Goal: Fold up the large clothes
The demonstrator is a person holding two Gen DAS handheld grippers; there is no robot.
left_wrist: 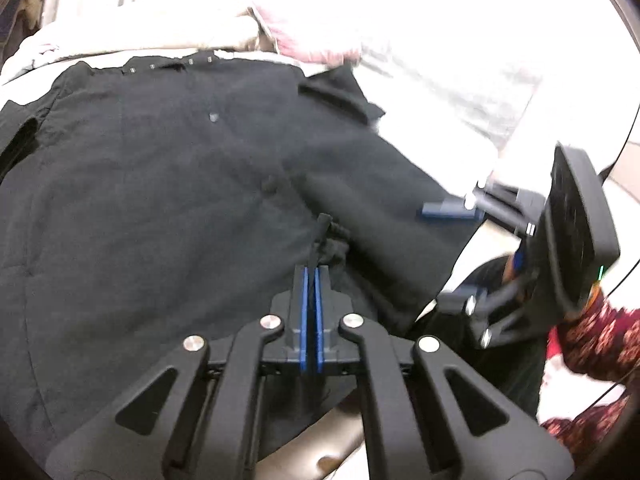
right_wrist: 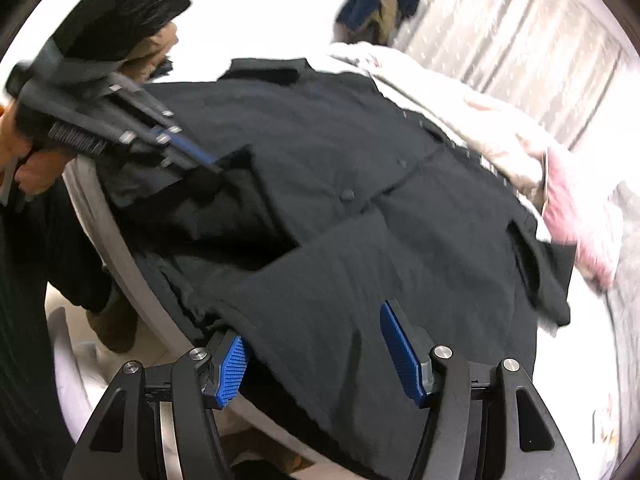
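Looking at a big black coat (left_wrist: pixel 160 184) spreading flat across most of a bed (right_wrist: pixel 120 256), filling the centre of both views, collar end up near the top of the right wrist frame and a row of small snaps showing along the far edge in the left wrist frame. Left gripper (left_wrist: pixel 311 276) sitting bottom centre of its own view, clenched tight on a bunched bit of the coat's fabric, blue pads (left_wrist: pixel 305 312) pressing nearly together with the dark cloth puckering just ahead of the tips; also showing up in the upper left of the right wrist frame, biting into the coat's edge. Right gripper (right_wrist: pixel 316 344) hanging loose at the bottom of its view, jaws standing wide apart with the coat's near panel lying between the blue pads (right_wrist: pixel 230 372), not pinching anything. Crumpled pale quilt (right_wrist: pixel 480 120) and something pink (right_wrist: pixel 576 220) piling up beyond the coat toward the right. Patterned red sleeve (left_wrist: pixel 592 344) peeking in at lower right of the left wrist view.
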